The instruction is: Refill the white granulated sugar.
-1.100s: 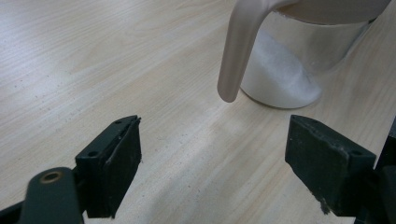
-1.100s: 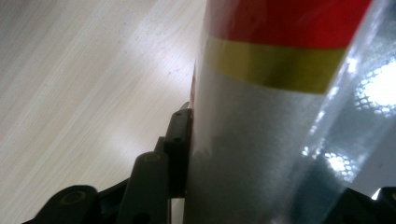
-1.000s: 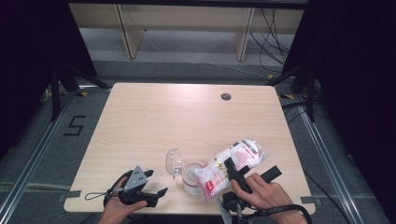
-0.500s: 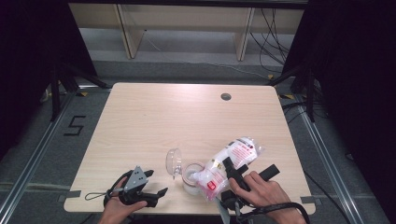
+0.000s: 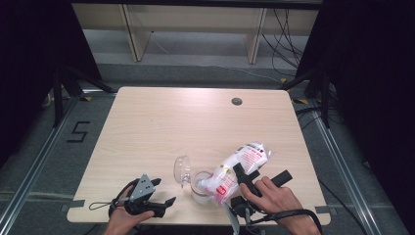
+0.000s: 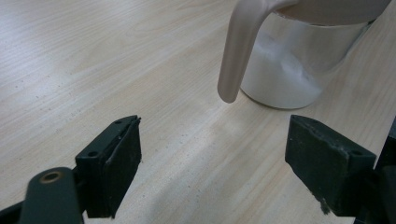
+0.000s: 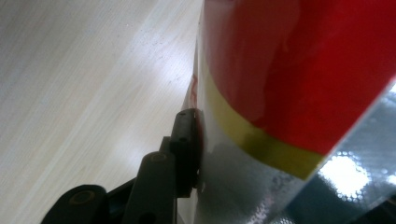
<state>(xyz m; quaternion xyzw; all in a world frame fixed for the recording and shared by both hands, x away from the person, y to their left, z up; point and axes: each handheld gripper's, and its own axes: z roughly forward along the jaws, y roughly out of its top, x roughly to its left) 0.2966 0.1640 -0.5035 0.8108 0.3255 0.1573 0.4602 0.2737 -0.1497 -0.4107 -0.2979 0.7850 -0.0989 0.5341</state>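
A clear bag (image 5: 243,162) of white powder with red print lies tilted, its low end over an open glass jar (image 5: 199,187) near the table's front edge. My right gripper (image 5: 262,174) is shut on the bag; its jaws have just been closing on it. In the right gripper view one finger (image 7: 186,140) presses the bag's red and yellow side (image 7: 299,70); the other is hidden. My left gripper (image 5: 165,191) rests open at the front left, nothing between its fingers (image 6: 114,163). Ahead of it stands the jar (image 6: 289,70), white powder at its bottom.
The jar's hinged lid (image 5: 182,169) stands open to the jar's left; a pale curved piece (image 6: 238,51) hangs from the jar's top. The wooden table (image 5: 161,127) has a round cable hole (image 5: 237,101) at the back right. Shelving stands beyond the table.
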